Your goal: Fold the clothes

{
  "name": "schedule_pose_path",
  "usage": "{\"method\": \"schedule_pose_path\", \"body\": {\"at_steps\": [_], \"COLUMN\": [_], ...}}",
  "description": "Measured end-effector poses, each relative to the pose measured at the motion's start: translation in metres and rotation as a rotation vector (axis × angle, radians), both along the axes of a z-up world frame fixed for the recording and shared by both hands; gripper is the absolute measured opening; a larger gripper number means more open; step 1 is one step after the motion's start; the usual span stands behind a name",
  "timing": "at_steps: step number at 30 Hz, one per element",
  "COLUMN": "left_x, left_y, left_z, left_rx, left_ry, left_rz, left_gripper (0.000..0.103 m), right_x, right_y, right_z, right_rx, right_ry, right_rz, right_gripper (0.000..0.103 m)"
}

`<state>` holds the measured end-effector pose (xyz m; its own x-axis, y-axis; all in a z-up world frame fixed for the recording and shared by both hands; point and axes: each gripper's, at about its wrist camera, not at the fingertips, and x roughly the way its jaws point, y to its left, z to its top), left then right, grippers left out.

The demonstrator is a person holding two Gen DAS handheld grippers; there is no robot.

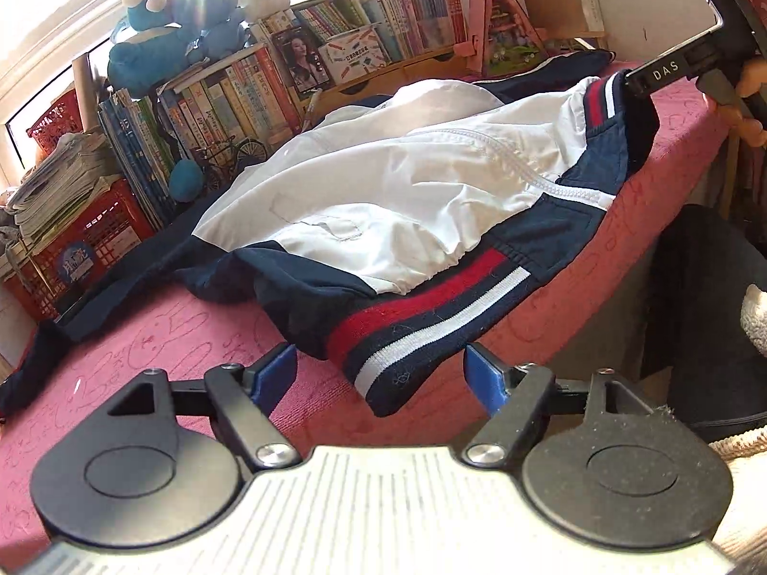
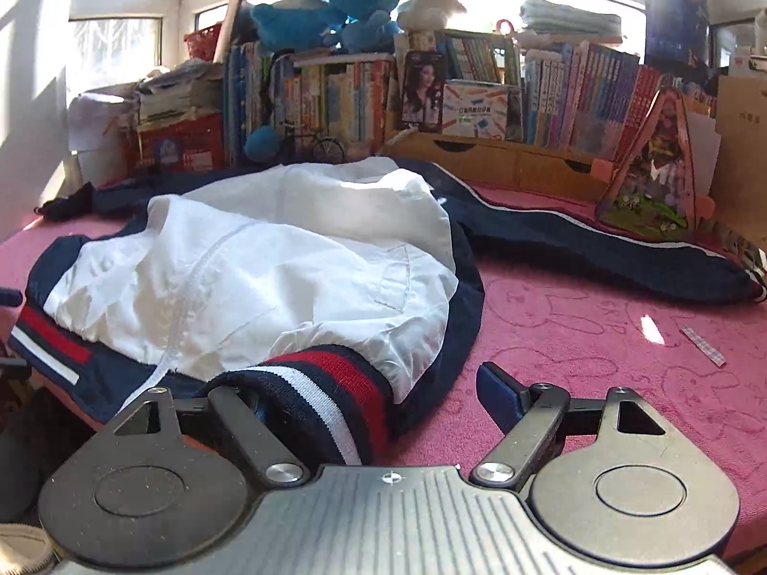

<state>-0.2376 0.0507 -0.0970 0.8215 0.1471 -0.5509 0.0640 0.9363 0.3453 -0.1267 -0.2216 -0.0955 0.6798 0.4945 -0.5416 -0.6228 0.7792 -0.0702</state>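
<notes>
Our left tongs (image 1: pixel 378 373) stand spread apart, the blue pads on either side of the jacket's striped hem corner (image 1: pixel 412 335) at the near edge of the tabletop (image 1: pixel 144 350), with no pad visibly pressing the cloth. Our right tongs (image 2: pixel 374 393) are also released: the right finger (image 2: pixel 498 390) is bare over the pink cover, while the left finger is hidden under a striped ribbed cuff (image 2: pixel 316 393) that lies against it. In the left wrist view the right tool shows at the far right edge of the tabletop, touching that red, white and navy band.

The jacket (image 2: pixel 268 282) lies spread across the middle of the tabletop, white lining facing up, navy shell around it. One navy sleeve (image 2: pixel 599 239) with a thin white stripe runs toward the right edge; the other trails toward the left edge.

Along the far edge stand rows of books (image 2: pixel 575 91), a red crate (image 1: pixel 91 244) under stacked papers, and blue plush toys (image 2: pixel 331 5) on top.
</notes>
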Motion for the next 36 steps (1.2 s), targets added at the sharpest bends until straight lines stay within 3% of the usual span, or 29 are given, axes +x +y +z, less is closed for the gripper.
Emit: {"method": "schedule_pose_path", "body": {"at_steps": [2,4,5,6,8,12,16,18,19,20,21,25,28,30,34,36], "left_x": [0.007,0.014,0.017,0.021,0.025,0.011,-0.003,-0.008,-0.011,-0.013,-0.016,-0.048,-0.068,-0.075,-0.068,-0.061], "left_y": [-0.002,0.001,0.003,0.008,0.023,0.055,0.060,0.059,0.058,0.057,0.056,0.052,0.060,0.067,0.071,0.065], "left_z": [-0.008,-0.010,-0.007,-0.002,0.012,0.043,0.054,0.053,0.053,0.052,0.053,0.083,0.095,0.090,0.035,0.010], "left_rx": [0.038,0.035,0.020,0.013,-0.014,-0.197,-0.212,-0.198,-0.192,-0.185,-0.177,-0.147,-0.156,-0.191,-0.258,-0.219], "left_ry": [-0.032,-0.081,-0.106,-0.127,-0.173,-0.282,-0.352,-0.353,-0.354,-0.355,-0.356,-0.382,-0.314,-0.230,-0.002,0.094], "left_rz": [0.064,0.129,0.163,0.217,0.332,0.441,0.522,0.536,0.543,0.550,0.555,0.521,0.485,0.473,0.489,0.477], "left_gripper": [0.078,0.087,0.086,0.081,0.079,0.079,0.076,0.076,0.076,0.076,0.076,0.077,0.086,0.086,0.084,0.084], "right_x": [0.004,0.008,0.010,0.012,0.015,0.023,-0.009,-0.021,-0.022,-0.023,-0.025,-0.064,-0.090,-0.099,-0.101,-0.099], "right_y": [0.001,0.002,0.003,0.003,0.005,0.007,0.025,0.027,0.025,0.024,0.022,0.009,-0.004,-0.005,0.008,0.016], "right_z": [0.002,0.003,0.004,0.005,0.007,0.010,-0.019,-0.027,-0.025,-0.021,-0.016,0.039,0.078,0.079,0.029,0.001], "right_rx": [0.014,0.028,0.035,0.042,0.057,0.085,-0.050,-0.043,-0.031,-0.015,-0.002,-0.001,-0.003,-0.041,-0.170,-0.234], "right_ry": [0.009,0.018,0.023,0.028,0.037,0.055,-0.020,-0.085,-0.090,-0.097,-0.109,-0.258,-0.256,-0.197,-0.019,0.034], "right_rz": [-0.017,-0.034,-0.043,-0.052,-0.069,-0.103,-0.102,-0.133,-0.151,-0.169,-0.181,-0.125,-0.035,0.023,0.102,0.136], "right_gripper": [0.071,0.054,0.041,0.036,0.036,0.041,0.048,0.048,0.044,0.020,0.012,0.012,0.015,0.015,0.015,0.021]}}
